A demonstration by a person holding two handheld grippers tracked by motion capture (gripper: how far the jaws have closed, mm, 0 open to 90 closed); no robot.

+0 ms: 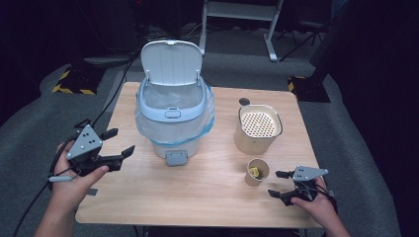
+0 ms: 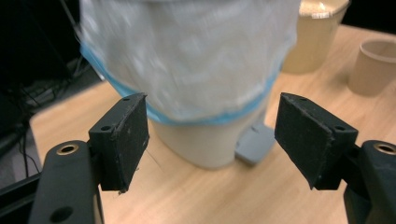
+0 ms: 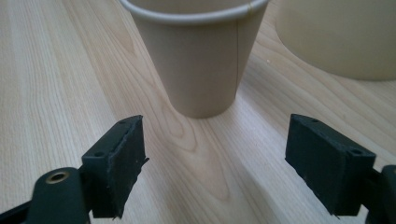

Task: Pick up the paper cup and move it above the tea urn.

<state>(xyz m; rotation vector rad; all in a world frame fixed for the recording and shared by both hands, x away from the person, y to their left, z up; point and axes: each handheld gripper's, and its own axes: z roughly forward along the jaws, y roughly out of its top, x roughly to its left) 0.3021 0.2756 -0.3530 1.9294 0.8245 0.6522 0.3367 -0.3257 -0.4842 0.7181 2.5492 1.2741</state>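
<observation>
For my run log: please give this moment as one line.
left gripper: open, facing bin | right gripper: open, near cup

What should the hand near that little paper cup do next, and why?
Probably ease the right hand-held gripper forward around the paper cup. Its jaws stand open, empty and short of the cup, which holds a yellow scrap; the lined bin has its lid up.

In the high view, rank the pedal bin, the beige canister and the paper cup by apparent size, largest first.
1. pedal bin, lid raised, plainly largest
2. beige canister
3. paper cup, smallest, though nearest the camera
</observation>
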